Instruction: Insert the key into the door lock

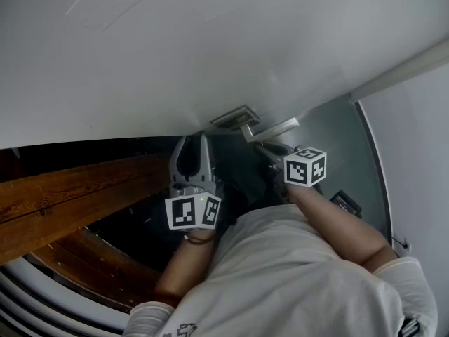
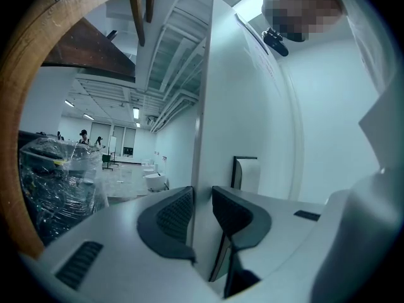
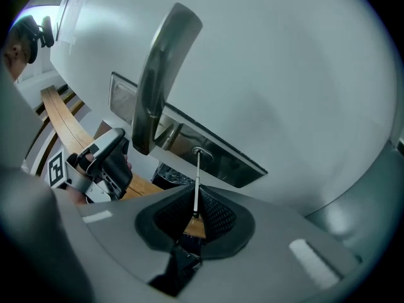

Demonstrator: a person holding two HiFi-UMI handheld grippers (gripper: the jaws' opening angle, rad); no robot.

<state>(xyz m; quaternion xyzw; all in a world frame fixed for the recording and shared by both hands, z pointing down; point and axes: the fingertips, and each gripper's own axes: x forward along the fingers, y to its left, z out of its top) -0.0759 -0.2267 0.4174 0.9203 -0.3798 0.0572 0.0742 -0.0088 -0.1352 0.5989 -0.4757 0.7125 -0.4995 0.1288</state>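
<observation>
The right tool (image 3: 194, 214) pinches a key (image 3: 196, 188) by its bow. The blade runs straight ahead of the jaws, its tip meeting the keyhole (image 3: 201, 151) in the steel lock plate (image 3: 230, 163), below the door handle (image 3: 158, 74). Insertion looks barely begun, as most of the blade is still exposed. The left tool (image 2: 201, 216), jaws slightly spread, frames the edge of the door (image 2: 252, 125).
</observation>
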